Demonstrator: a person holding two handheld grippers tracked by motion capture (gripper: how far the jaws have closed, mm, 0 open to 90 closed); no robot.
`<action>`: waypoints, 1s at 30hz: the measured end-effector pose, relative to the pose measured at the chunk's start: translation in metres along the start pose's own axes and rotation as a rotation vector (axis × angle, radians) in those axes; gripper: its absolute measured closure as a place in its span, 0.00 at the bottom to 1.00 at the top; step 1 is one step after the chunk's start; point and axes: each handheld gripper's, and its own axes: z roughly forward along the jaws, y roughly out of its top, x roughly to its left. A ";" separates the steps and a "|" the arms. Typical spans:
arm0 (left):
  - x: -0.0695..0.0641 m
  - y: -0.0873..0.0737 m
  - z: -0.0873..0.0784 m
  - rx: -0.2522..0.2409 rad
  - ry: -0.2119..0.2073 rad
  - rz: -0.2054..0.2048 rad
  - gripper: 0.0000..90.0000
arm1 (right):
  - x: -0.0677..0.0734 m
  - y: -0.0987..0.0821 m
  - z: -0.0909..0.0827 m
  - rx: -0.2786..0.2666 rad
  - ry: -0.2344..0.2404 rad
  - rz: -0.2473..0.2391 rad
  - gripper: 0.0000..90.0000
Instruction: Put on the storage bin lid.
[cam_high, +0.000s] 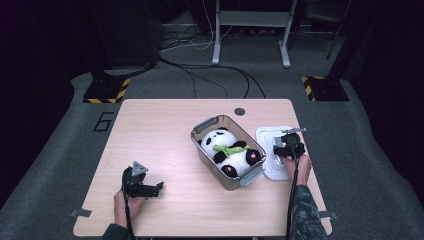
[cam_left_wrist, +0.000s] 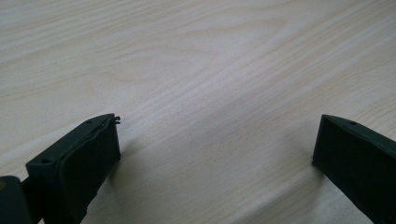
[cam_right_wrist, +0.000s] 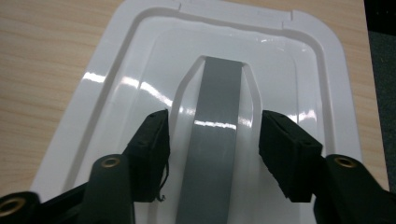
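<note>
A white plastic lid (cam_high: 268, 135) with a grey handle strip (cam_right_wrist: 218, 102) lies flat at the table's right side. My right gripper (cam_high: 286, 142) hovers low over the lid (cam_right_wrist: 116, 88). In the right gripper view its jaws (cam_right_wrist: 214, 140) straddle the handle, with a small gap on each side, so the pads do not press on it. A clear storage box (cam_high: 201, 150) with grey latches stands mid-table and holds a plush panda (cam_high: 227, 145) with a green scarf. My left gripper (cam_high: 158, 188) rests at the front left, open (cam_left_wrist: 215, 140) over bare wood.
The light wooden table (cam_high: 160, 130) has a round cable hole (cam_high: 240, 111) at its far edge. The lid lies close to the table's right edge. Beyond the table are grey carpet, cables and stand legs.
</note>
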 end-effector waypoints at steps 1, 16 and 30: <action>0.000 0.000 0.000 0.001 0.000 0.001 0.00 | -0.001 0.000 0.002 0.010 0.008 -0.005 0.53; 0.001 0.000 -0.001 -0.003 -0.001 -0.004 0.02 | -0.002 -0.003 0.000 -0.004 0.002 0.041 0.75; 0.001 0.000 -0.001 -0.003 0.001 -0.004 0.03 | -0.004 -0.008 0.000 -0.038 0.026 0.037 0.74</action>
